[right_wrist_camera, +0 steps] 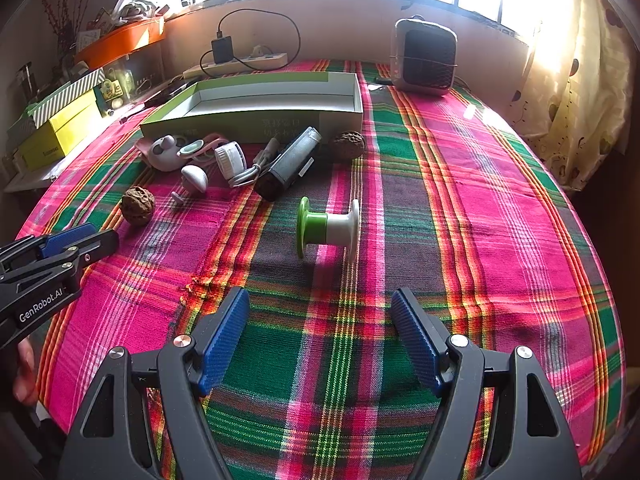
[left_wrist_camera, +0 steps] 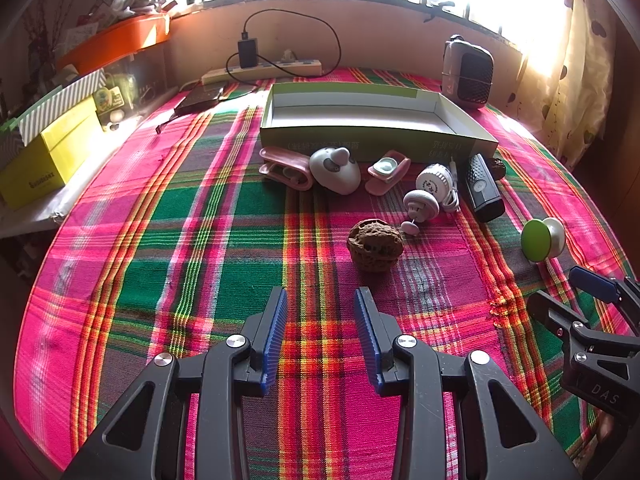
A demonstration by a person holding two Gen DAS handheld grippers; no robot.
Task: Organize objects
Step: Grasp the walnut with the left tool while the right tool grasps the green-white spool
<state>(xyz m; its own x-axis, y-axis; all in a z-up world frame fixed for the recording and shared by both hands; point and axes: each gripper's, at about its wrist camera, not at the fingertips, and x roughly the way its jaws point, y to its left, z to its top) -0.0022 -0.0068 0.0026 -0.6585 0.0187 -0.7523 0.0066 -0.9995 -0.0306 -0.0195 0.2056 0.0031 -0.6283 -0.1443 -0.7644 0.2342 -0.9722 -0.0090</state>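
Both of your grippers have their jaws apart, with nothing between the blue pads. Your left gripper [left_wrist_camera: 321,320] hangs over the plaid cloth [left_wrist_camera: 160,264], pointed at a walnut [left_wrist_camera: 375,245] that lies just ahead of its fingertips, apart from them. Your right gripper [right_wrist_camera: 320,320] faces a green-and-white spool [right_wrist_camera: 328,227] lying on its side on the cloth, ahead of the pads and not touching them.

Beyond the walnut you have a row of small things along the front wall of the open green box [left_wrist_camera: 376,136]: a pink clip [left_wrist_camera: 286,167], a white mouse-shaped gadget [left_wrist_camera: 335,170], a second pink clip [left_wrist_camera: 387,172], a white round charger [left_wrist_camera: 434,181] with its cable, a white mushroom-shaped piece [left_wrist_camera: 421,203], and a black device [left_wrist_camera: 483,188]. In the right wrist view a second walnut [right_wrist_camera: 347,145] sits against the box's near right corner, just beside the black device.

At the far edge of the table you can see a small heater [right_wrist_camera: 425,56], and a power strip [left_wrist_camera: 262,71] with a black adapter plugged in. To the left sits a yellow box [left_wrist_camera: 48,160].
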